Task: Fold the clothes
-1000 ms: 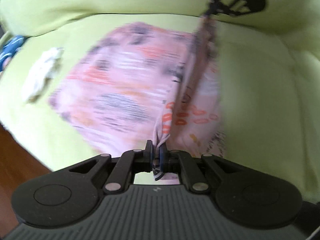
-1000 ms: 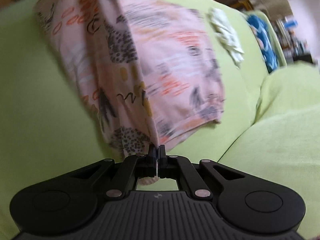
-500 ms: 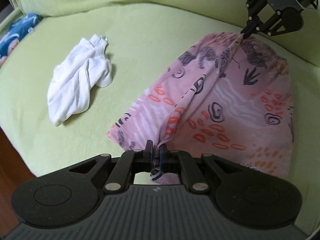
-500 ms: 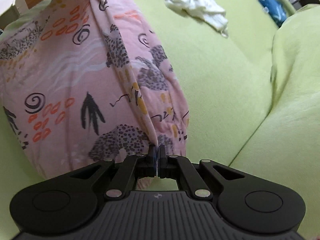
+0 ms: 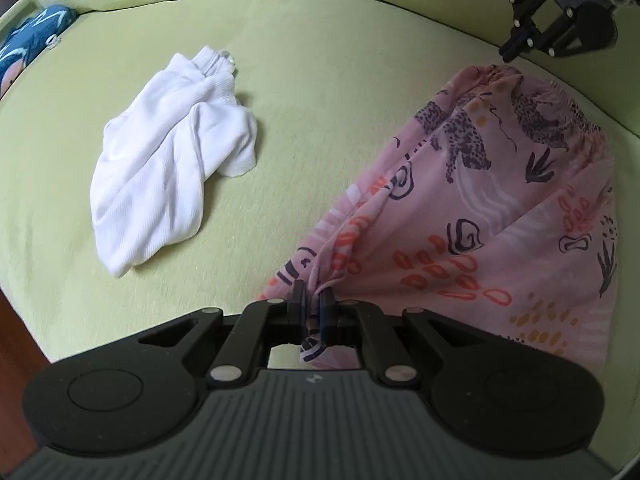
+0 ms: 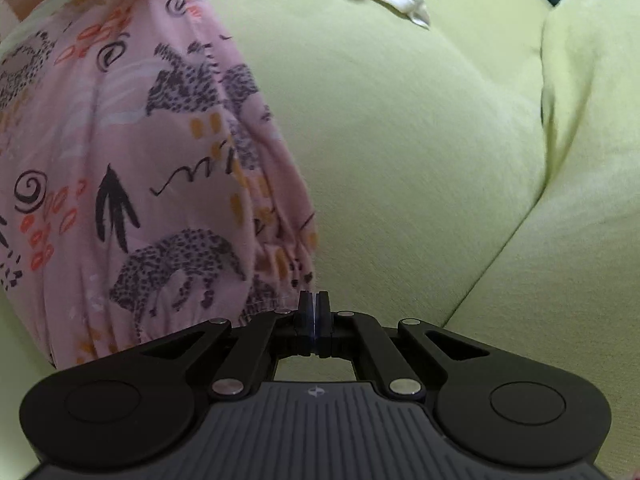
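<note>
Pink animal-print cotton garment (image 5: 500, 208), airborne a second ago, now lies on the lime-green sofa (image 5: 320, 92); left gripper (image 5: 314, 304) pinches its corner, right gripper (image 6: 315, 307) closed at its waistband.

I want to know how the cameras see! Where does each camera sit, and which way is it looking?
Left wrist: sits behind the left tool, facing across the green sofa; it pinches the pink garment, right tool opposite.
Right wrist: sits behind the right tool, shut at the garment's gathered edge, facing along the seat.
Shared: pink garment, white garment, sofa.
</note>
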